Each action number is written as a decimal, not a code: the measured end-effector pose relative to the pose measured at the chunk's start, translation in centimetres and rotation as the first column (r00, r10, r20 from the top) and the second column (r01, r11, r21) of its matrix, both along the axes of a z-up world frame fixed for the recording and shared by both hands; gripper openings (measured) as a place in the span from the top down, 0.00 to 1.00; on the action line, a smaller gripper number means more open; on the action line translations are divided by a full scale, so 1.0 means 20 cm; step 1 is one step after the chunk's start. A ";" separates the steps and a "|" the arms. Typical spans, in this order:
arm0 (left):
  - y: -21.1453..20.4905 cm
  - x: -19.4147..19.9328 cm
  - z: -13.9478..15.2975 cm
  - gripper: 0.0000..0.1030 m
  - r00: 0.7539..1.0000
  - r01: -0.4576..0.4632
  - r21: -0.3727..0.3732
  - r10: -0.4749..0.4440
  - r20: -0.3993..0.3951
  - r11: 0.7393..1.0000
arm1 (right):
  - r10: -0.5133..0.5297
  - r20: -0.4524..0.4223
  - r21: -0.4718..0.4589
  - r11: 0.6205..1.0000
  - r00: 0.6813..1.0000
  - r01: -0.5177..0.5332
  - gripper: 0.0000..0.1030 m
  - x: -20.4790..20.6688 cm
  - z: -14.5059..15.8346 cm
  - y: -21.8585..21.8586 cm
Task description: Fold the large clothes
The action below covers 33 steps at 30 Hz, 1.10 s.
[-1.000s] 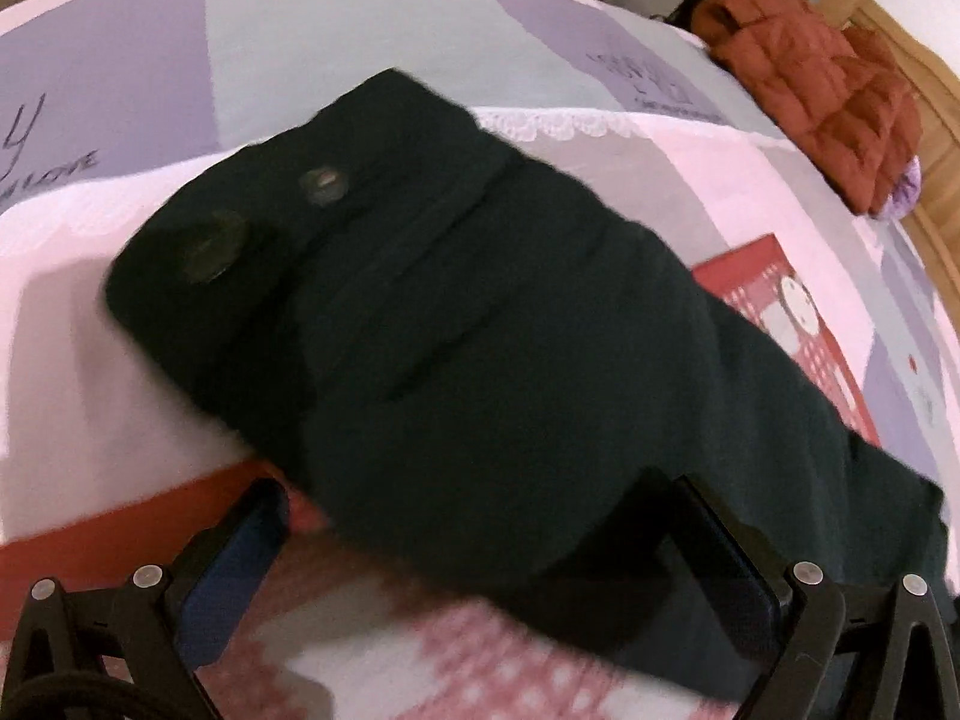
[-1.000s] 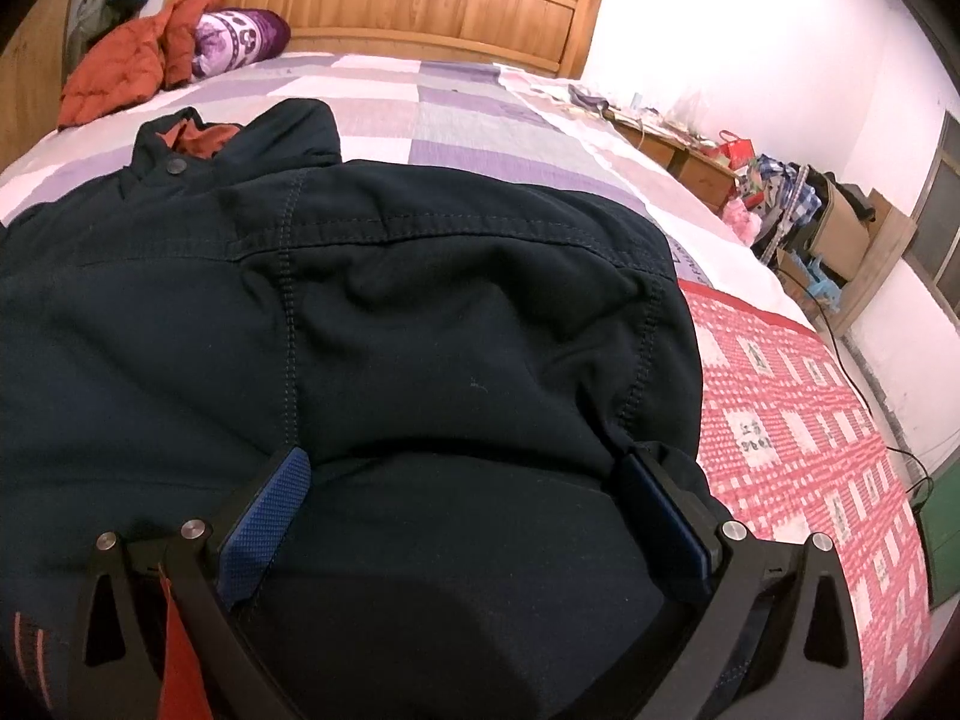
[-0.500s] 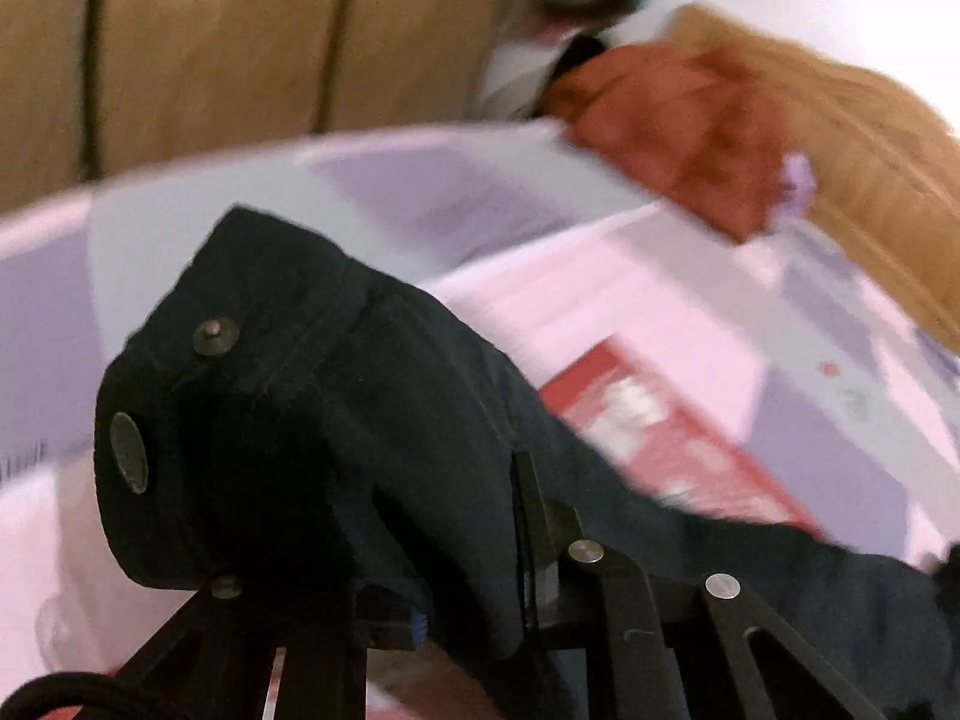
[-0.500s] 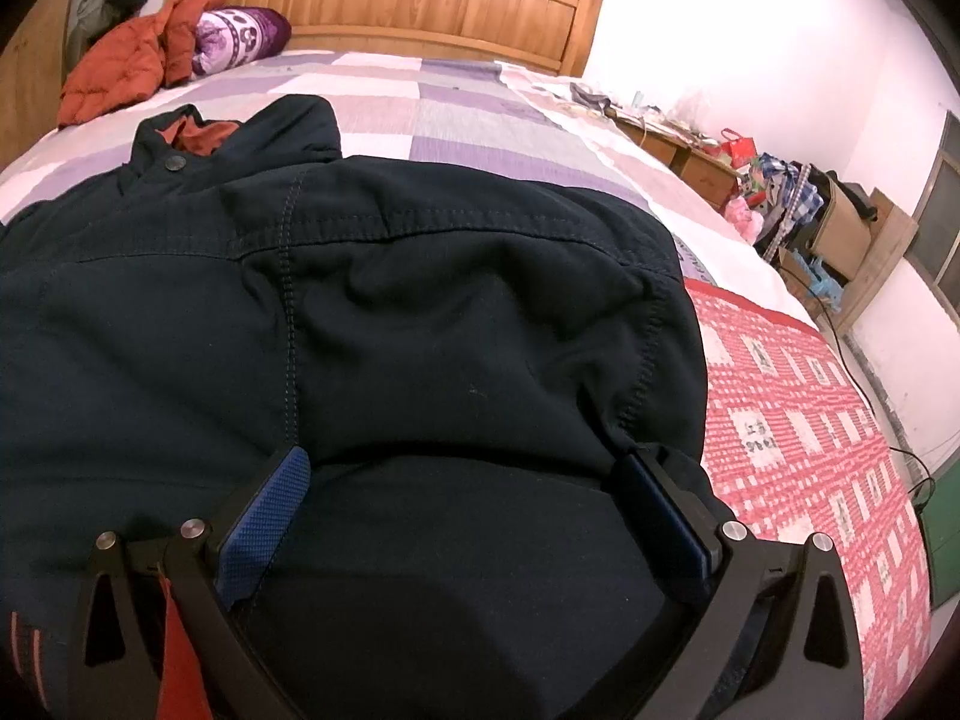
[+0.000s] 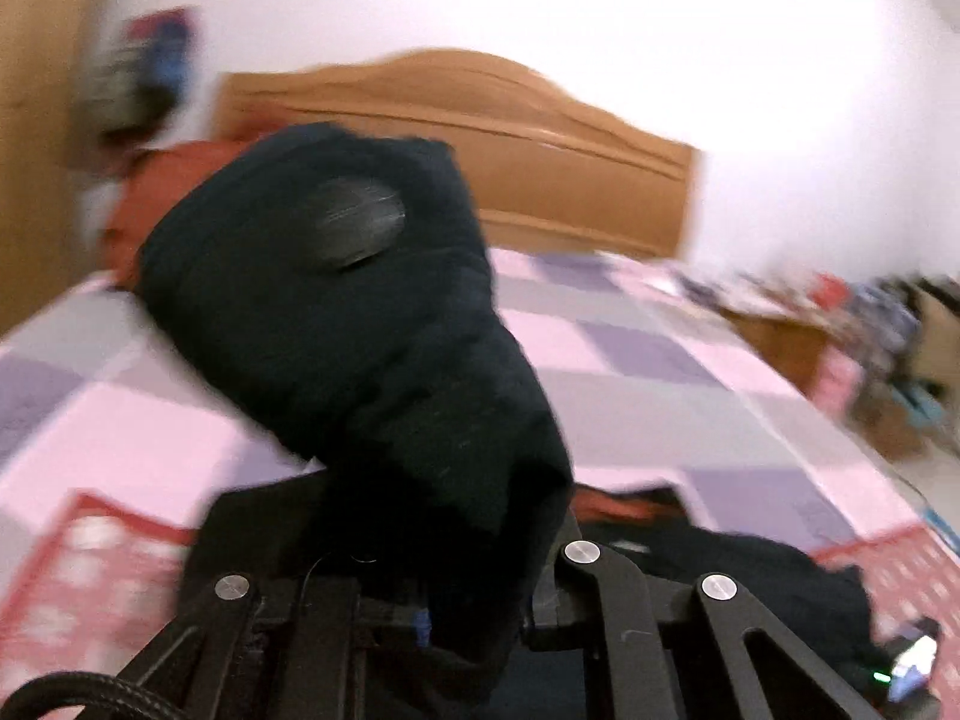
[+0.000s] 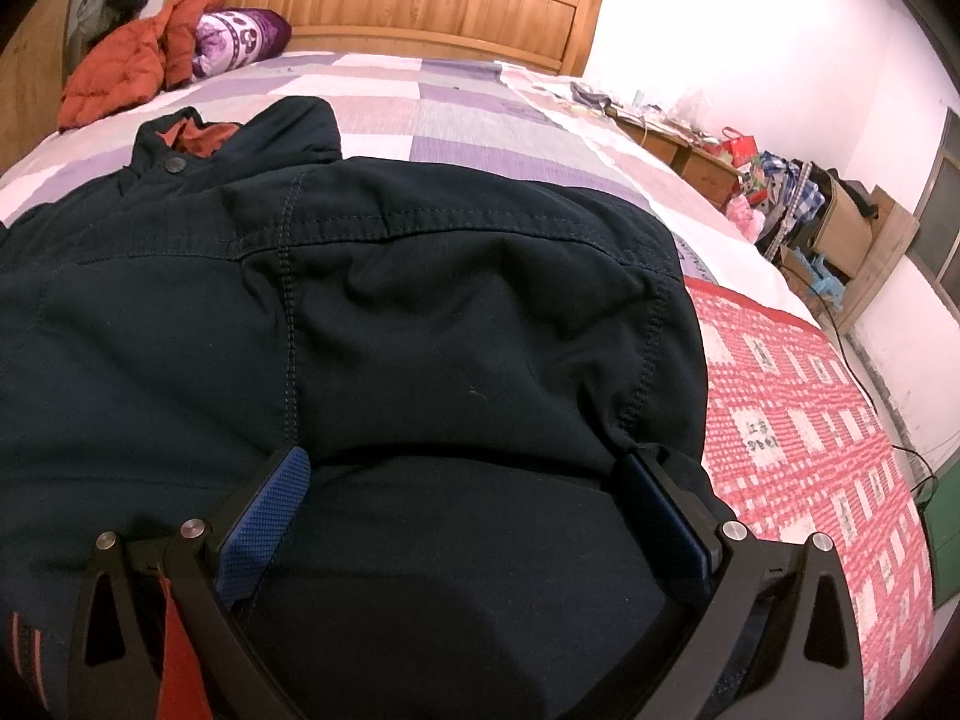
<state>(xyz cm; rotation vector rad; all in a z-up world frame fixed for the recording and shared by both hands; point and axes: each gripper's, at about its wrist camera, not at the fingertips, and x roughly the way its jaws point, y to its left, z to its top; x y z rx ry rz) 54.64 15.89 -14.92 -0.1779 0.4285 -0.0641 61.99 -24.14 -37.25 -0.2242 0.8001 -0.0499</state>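
A large dark navy jacket (image 6: 420, 312) lies spread on the bed, collar toward the headboard, orange lining showing at the neck. My right gripper (image 6: 474, 480) is open and rests on the jacket's body, its blue pads (image 6: 264, 516) wide apart. My left gripper (image 5: 444, 564) is shut on the jacket's sleeve cuff (image 5: 336, 312), which carries a dark button (image 5: 357, 222) and is lifted above the bed. The rest of the jacket (image 5: 750, 570) lies low at the right in the left wrist view.
A purple and pink checked sheet (image 6: 456, 114) and a red patterned blanket (image 6: 798, 420) cover the bed. An orange puffer jacket (image 6: 126, 66) and a purple pillow (image 6: 240, 42) lie by the wooden headboard (image 6: 420, 6). Cluttered nightstands (image 6: 708, 150) stand on the right.
My left gripper closed on the sleeve cuff, lifted it off the bed and swung round toward the headboard. My right gripper stayed open on the jacket, almost unmoved.
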 end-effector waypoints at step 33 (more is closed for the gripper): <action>-0.87 -0.35 -0.72 0.16 0.906 0.343 0.057 -0.314 -0.286 0.938 | 0.003 -0.005 0.049 0.999 1.000 -0.002 0.00 0.01 0.00 -0.03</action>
